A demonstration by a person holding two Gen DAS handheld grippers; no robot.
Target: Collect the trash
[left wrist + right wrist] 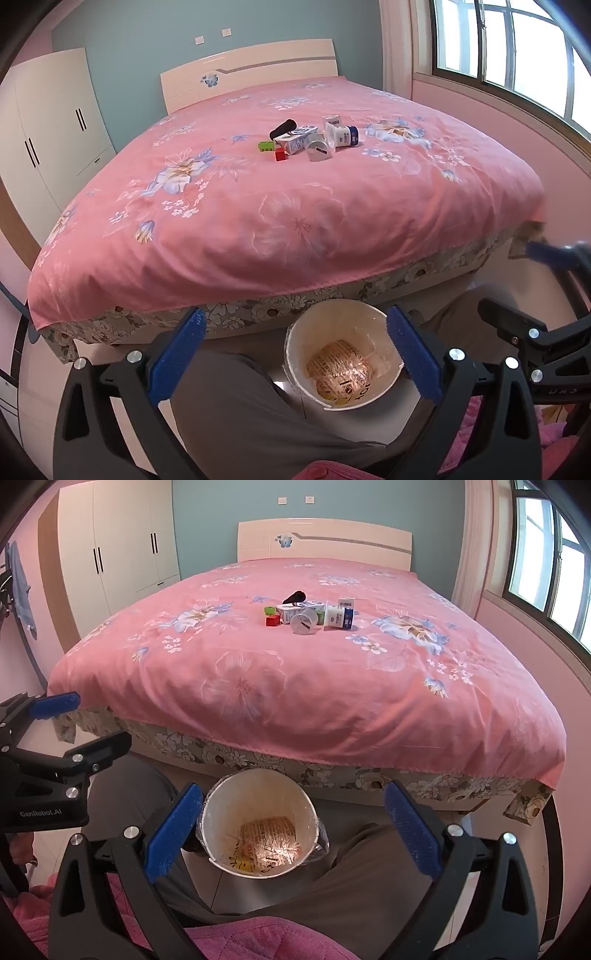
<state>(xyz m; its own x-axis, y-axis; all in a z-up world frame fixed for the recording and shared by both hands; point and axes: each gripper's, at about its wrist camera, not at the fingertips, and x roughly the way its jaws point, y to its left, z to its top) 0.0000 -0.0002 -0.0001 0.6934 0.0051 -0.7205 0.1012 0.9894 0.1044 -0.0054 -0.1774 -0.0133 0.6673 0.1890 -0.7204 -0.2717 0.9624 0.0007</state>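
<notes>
A white trash bin (343,397) (221,812) with a clear liner stands on the floor at the foot of the bed, holding a printed wrapper (341,369) (267,840). A pile of items lies mid-bed: a milk carton (297,140) (301,610), a clear plastic cup (318,149) (303,623), a white bottle with blue label (345,136) (340,617), a small box (331,120) (346,602), a black object (282,129) (294,597), a red block (280,154) (273,620) and a green block (266,146) (269,610). My left gripper (295,354) and right gripper (293,834) are open and empty above the bin.
The pink floral bedspread (258,221) (295,686) covers the bed. A white wardrobe (51,122) (122,542) stands at the left, a window (517,55) (546,565) at the right. The person's grey trouser legs (236,413) (369,878) flank the bin.
</notes>
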